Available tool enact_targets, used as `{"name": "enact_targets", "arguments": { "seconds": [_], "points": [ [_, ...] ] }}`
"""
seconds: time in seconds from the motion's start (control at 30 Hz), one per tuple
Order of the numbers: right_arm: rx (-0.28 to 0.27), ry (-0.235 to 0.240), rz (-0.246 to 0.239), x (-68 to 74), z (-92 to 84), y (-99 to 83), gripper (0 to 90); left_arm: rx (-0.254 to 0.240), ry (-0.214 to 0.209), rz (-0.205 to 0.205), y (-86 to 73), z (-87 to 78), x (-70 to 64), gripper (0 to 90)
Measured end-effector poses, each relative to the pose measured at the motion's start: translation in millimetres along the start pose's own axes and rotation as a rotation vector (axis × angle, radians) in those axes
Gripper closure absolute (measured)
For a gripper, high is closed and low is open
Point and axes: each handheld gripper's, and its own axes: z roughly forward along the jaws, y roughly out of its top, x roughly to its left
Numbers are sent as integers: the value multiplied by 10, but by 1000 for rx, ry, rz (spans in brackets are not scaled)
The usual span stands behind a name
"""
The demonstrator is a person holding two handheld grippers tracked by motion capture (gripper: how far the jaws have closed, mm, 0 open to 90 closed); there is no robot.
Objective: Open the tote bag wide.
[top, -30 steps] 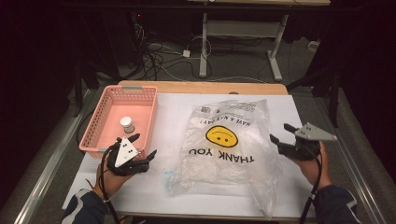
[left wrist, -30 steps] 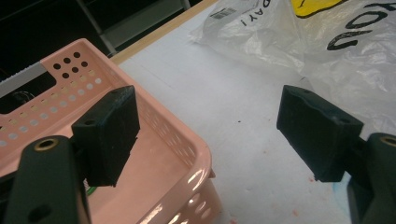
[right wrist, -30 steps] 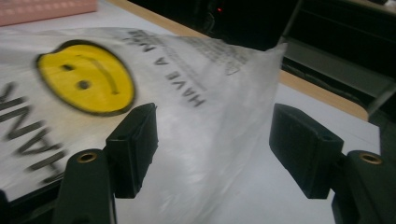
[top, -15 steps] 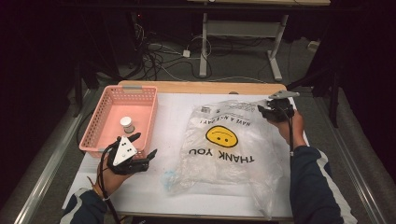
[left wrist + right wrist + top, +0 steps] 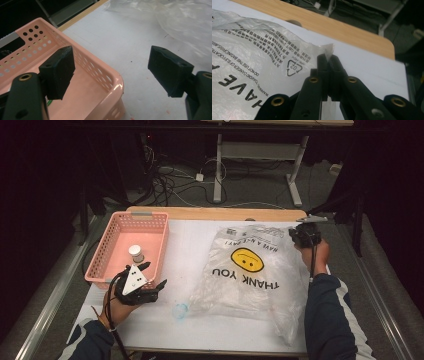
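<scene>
With the jaws having just been closing, the right tool (image 5: 328,58) now pinches a far corner of the plastic bag (image 5: 252,275); the right gripper view shows thin film poking up between the pressed pads, next to the recycling mark. In the high view the right tool (image 5: 304,234) sits at the bag's far right corner, near the table's (image 5: 195,245) wooden far edge. The bag lies flat on the white table, smiley face and "THANK YOU" print reading upside down from the person's side, with its near end crumpled toward the front edge.

The left tool (image 5: 142,287) hovers near the front corner of the pink basket (image 5: 150,217), jaws spread and nothing between them; the left gripper view has the basket rim under the left pad (image 5: 58,71) and bare table under the other. A small white bottle (image 5: 135,253) stands inside the basket. A small clear round bit (image 5: 180,310) lies on the table just beside the bag's near left edge; can't tell what it is.

Step, as I judge it: grasp on the bag corner made, lift or opening not yet begun. The next move likely calls for raising that corner gently so the film doesn't slip out, and bringing the left tool over to catch the opposite layer or edge, probably to open the mouth. Risk: thin plastic tearing or sliding free.
</scene>
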Motion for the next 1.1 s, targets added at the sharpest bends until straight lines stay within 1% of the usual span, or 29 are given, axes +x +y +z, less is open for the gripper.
{"name": "enact_targets", "arguments": {
  "seconds": [0.07, 0.1, 0.13, 0.17, 0.2, 0.27, 0.37, 0.4, 0.43, 0.47, 0.53, 0.57, 0.67, 0.7, 0.73, 0.77, 0.8, 0.87, 0.9, 0.93, 0.97, 1.0, 1.03, 1.07, 1.1],
  "points": [
    [20, -29, 21, -87, -35, -87, 900, -1, 1, 3, 8, -5, -7, 212],
    [20, -29, 21, -87, -35, -87, 900, -4, 1, 5, 12, -9, -14, 212],
    [44, -18, 56, -164, -74, -184, 900, -7, 1, 6, 16, -14, -21, 212],
    [44, -18, 56, -164, -74, -184, 900, -9, 3, 6, 19, -19, -28, 212],
    [33, -24, 72, -210, -161, -296, 900, -10, 3, 4, 21, -25, -34, 212],
    [36, -20, 78, -221, -191, -326, 900, -14, 3, 1, 24, -36, -48, 212],
    [19, -34, 52, -191, -346, -444, 900, -15, 4, 2, 29, -50, -71, 212],
    [9, -28, 47, -174, -442, -501, 898, -15, 3, 2, 31, -53, -78, 212],
    [0, -30, 43, -169, -474, -523, 895, -16, 3, 1, 32, -56, -83, 212],
    [0, -30, 43, -169, -474, -523, 895, -16, 4, 0, 33, -58, -88, 212],
    [-3, -26, 37, -154, -541, -577, 886, -13, 5, 0, 34, -56, -100, 212],
    [-9, -23, 39, -144, -565, -598, 860, -11, 8, 0, 35, -54, -104, 212],
    [-23, -4, 11, -110, -629, -632, 807, -7, 6, 1, 41, -51, -117, 212],
    [-36, 9, 1, -96, -684, -626, 713, -7, 7, 3, 44, -52, -122, 212],
    [-36, 9, 1, -96, -684, -626, 713, -8, 6, 5, 46, -56, -128, 212],
    [-50, 8, -4, -81, -741, -607, 685, -8, 7, 6, 46, -60, -131, 212],
    [-72, 8, -15, -64, -802, -587, 678, -9, 7, 5, 46, -64, -132, 212],
    [-122, 15, -39, -1, -937, -528, 618, -10, 6, 2, 43, -69, -131, 212],
    [-142, 16, -58, 32, -986, -498, 616, -9, 7, 2, 42, -69, -131, 212],
    [-180, 43, -102, 156, -1111, -414, 601, -8, 7, 3, 42, -67, -132, 212],
    [-180, 43, -102, 156, -1111, -414, 601, -7, 7, 3, 42, -65, -135, 212],
    [-195, 59, -133, 228, -1159, -373, 588, -6, 7, 4, 43, -64, -139, 212],
    [-206, 78, -151, 316, -1202, -339, 586, -7, 7, 5, 45, -65, -144, 212],
    [-216, 106, -174, 403, -1237, -307, 585, -7, 7, 7, 47, -69, -149, 212],
    [-222, 155, -200, 521, -1272, -276, 581, -8, 8, 9, 49, -71, -153, 212]
  ]
}}
